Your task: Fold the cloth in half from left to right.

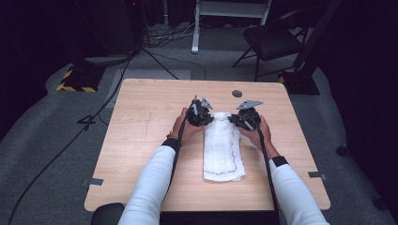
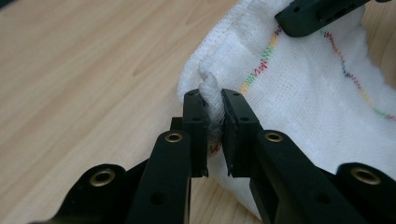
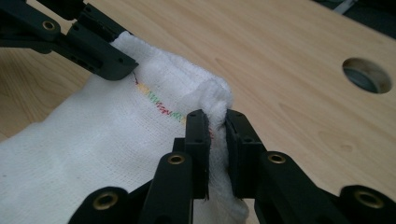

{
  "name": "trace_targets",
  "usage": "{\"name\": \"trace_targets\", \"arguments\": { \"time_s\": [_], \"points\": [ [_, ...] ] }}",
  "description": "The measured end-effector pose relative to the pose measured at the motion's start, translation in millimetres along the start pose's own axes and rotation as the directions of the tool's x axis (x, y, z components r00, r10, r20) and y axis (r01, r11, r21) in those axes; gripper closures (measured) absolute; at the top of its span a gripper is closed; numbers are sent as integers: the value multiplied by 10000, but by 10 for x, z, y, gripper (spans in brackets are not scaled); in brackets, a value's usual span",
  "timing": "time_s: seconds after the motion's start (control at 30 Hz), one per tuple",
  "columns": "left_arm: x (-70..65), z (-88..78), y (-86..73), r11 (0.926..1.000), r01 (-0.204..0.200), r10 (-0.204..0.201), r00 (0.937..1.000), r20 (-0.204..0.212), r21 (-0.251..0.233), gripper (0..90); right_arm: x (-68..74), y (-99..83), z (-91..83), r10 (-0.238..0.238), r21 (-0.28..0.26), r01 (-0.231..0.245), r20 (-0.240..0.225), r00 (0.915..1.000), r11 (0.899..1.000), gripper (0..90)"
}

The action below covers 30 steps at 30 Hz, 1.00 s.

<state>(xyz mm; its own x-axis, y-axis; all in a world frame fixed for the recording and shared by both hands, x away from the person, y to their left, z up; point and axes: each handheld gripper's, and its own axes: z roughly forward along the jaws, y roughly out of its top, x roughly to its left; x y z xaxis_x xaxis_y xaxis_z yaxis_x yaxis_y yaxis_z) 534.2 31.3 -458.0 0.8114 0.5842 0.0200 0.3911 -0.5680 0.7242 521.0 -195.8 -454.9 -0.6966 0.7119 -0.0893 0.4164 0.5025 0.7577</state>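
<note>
A folded white cloth with multicoloured zigzag stitching lies lengthwise on the wooden table. My left gripper holds its far left corner, and my right gripper holds its far right corner. In the left gripper view the jaws pinch a bunched fold of the cloth. The right gripper view shows my right gripper clamped on a bunched corner of the cloth. The far end of the cloth is raised slightly off the table between the two grippers.
A round grommet hole sits in the table beyond the grippers. A folding chair and a white stand are on the floor behind the table, with cables running at the left.
</note>
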Motion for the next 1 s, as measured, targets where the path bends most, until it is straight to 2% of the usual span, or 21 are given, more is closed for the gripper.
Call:
{"name": "trace_targets", "arguments": {
  "time_s": [0.1, 0.23, 0.27, 0.43, 0.57, 0.7, 0.83, 1.0],
  "points": [
    [-32, -93, 63, 9992, -166, 168, 9998, 49, -350, 808, -5, 47, -113, -20, -283, 22, 85, 10000, 9996, 803],
    [-101, -215, 107, 9973, -476, 490, 9985, 244, -558, 808, 18, 84, -281, -320, -517, 328, 161, 9994, 9981, 803],
    [-128, -265, 107, 9959, -660, 681, 9972, 310, -620, 808, 29, 84, -322, -356, -573, 363, 143, 9993, 9977, 803],
    [-204, -401, 70, 9911, -1014, 1074, 9919, 678, -865, 804, 101, 30, -495, -591, -869, 569, -223, 9980, 9946, 804],
    [-308, -500, -1, 9825, -1508, 1604, 9835, 842, -1096, 802, 182, -37, -622, -834, -1031, 771, -586, 9948, 9917, 804],
    [-410, -577, -77, 9778, -1783, 1913, 9740, 1216, -1105, 795, 265, -130, -730, -1126, -1100, 1022, -930, 9893, 9887, 803],
    [-554, -664, -151, 9706, -2125, 2252, 9675, 1149, -1129, 794, 356, -251, -817, -1371, -1178, 1208, -1417, 9804, 9857, 802],
    [-731, -708, -303, 9633, -2512, 2645, 9485, 1745, -947, 790, 460, -402, -918, -1666, -1222, 1451, -1896, 9676, 9818, 801]
  ]
}}
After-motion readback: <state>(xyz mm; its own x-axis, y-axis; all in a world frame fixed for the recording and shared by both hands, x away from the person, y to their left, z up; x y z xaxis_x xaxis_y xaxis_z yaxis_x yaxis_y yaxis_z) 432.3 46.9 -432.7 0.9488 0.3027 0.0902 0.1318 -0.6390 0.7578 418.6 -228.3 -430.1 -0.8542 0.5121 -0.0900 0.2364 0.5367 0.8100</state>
